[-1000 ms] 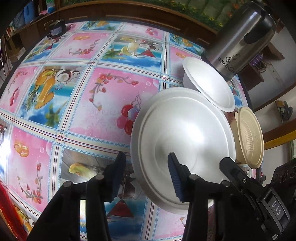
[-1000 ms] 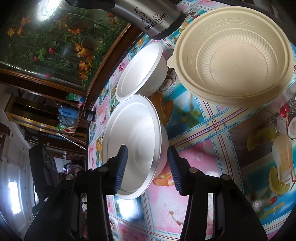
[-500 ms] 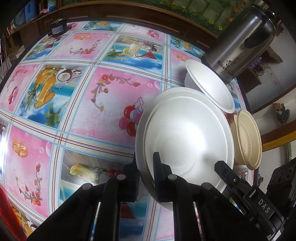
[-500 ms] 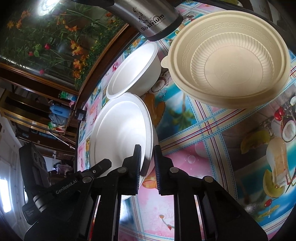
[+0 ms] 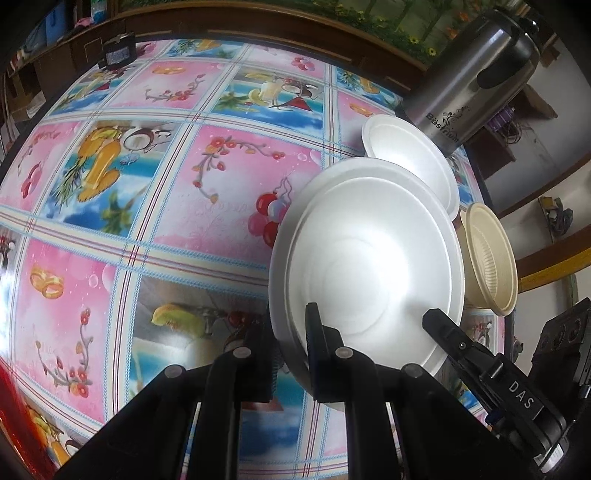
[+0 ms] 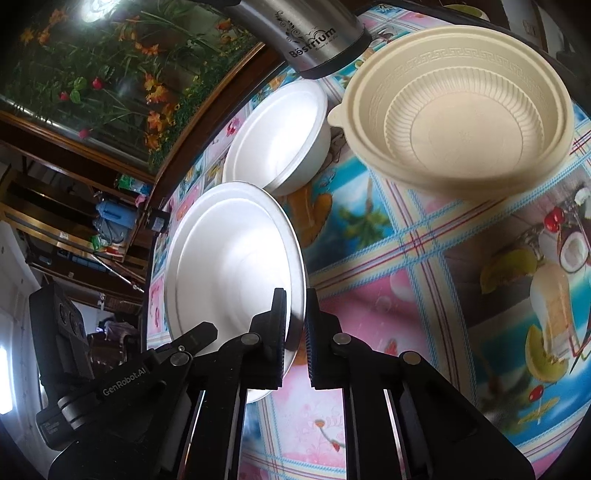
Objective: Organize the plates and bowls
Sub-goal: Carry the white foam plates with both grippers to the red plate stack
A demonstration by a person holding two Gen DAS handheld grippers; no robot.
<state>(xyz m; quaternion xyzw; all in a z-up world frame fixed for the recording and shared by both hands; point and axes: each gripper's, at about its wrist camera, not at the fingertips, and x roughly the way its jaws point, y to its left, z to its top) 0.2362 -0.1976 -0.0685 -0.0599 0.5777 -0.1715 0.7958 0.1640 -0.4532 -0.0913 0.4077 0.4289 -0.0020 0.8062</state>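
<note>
A large white plate [image 5: 369,251] is held between both grippers and tilted up off the flowered tablecloth. My left gripper [image 5: 291,350] is shut on its near rim. My right gripper [image 6: 295,332] is shut on the opposite rim of the same plate [image 6: 232,258]; its finger also shows in the left wrist view [image 5: 454,339]. A white bowl [image 5: 410,158] stands just behind the plate, also seen in the right wrist view [image 6: 280,136]. A cream ribbed bowl [image 6: 454,107] stands to the right, at the table's right side in the left wrist view [image 5: 487,254].
A steel thermos [image 5: 469,77] stands behind the white bowl, close to the table's wooden edge [image 5: 258,18]. A small dark box [image 5: 118,55] sits at the far left edge. The tablecloth [image 5: 129,184] stretches to the left.
Both grippers went from open around the plate rim to shut on it. The plate has tilted up and lifted a little from the table.
</note>
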